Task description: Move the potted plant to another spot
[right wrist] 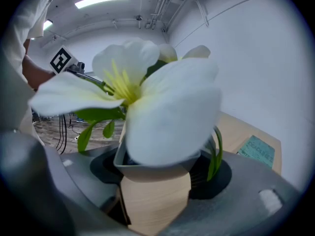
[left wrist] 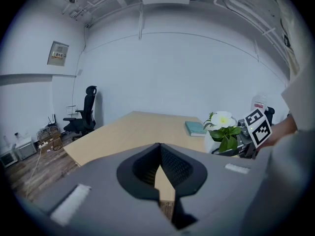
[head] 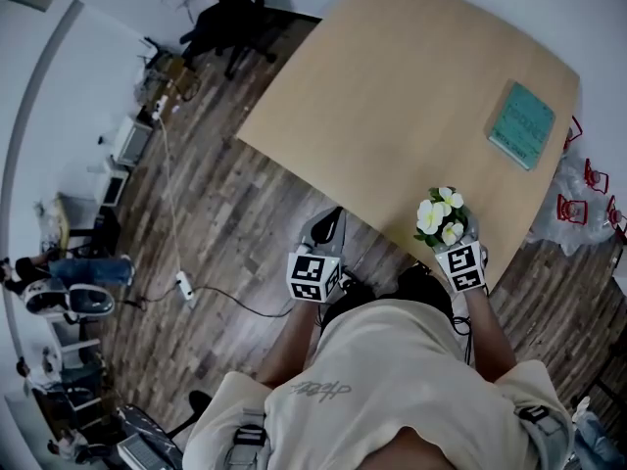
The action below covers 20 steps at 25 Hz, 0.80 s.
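The right gripper [head: 451,235] has its fingers clamped on the potted plant [head: 441,215], which is at the desk's [head: 411,76] near edge, about 5 o'clock in the head view. The left gripper's [left wrist: 159,154] fingers are together and hold nothing. This fits a pickup or an arrival, so setting down and letting go remain.

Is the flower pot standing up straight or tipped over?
Upright: the potted plant sits level between the right gripper's jaws, flowers on top.
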Available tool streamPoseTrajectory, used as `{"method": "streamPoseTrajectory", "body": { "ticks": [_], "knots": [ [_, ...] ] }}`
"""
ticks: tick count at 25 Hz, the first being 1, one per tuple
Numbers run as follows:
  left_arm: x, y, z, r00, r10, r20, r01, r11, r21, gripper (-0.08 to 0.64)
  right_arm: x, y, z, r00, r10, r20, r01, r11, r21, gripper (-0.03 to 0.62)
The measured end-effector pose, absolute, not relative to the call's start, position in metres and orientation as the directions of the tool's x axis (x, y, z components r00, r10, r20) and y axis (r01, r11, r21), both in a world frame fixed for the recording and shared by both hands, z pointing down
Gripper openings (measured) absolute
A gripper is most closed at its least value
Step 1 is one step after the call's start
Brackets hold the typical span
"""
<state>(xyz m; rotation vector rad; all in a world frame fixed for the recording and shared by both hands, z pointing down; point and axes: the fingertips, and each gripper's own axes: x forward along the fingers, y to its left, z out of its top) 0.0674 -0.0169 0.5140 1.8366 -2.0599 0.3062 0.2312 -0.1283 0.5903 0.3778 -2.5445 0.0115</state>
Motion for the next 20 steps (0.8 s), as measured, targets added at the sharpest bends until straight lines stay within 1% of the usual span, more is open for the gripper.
{"method": "streamPoseTrajectory", "body": {
  "ticks": [3, 7, 11, 16, 20],
  "knots": [
    [0.053, -0.001, 0.512, -0.085, -0.918, 0.388, -0.988, 0.129, 0.09, 0.018, 0.219, -0.104, 0.588, -0.799, -0.261, 0.541, -0.269, 0.961, 0.066, 0.347],
    [0.023, 0.03, 0.514, -0.111, -0.918, 0.38, -0.981, 0.163, 0.105, 0.018, 0.192, -0.072, 0.588, -0.804, -0.234, 0.547, -0.236, 0.969, 0.068, 0.347],
    [-0.009, 0.072, 0.522, -0.147, -0.906, 0.397, -0.976, 0.198, 0.09, 0.018, 0.162, -0.048, 0.588, -0.81, -0.21, 0.547, -0.214, 0.975, 0.057, 0.347],
    [-0.05, 0.129, 0.527, -0.202, -0.897, 0.393, -0.964, 0.252, 0.081, 0.018, 0.121, -0.019, 0.592, -0.822, -0.193, 0.535, -0.218, 0.976, 0.018, 0.347],
    [-0.081, 0.175, 0.532, -0.241, -0.888, 0.391, -0.952, 0.294, 0.081, 0.018, 0.08, 0.004, 0.59, -0.83, -0.187, 0.525, -0.198, 0.98, 0.035, 0.347]
  ]
}}
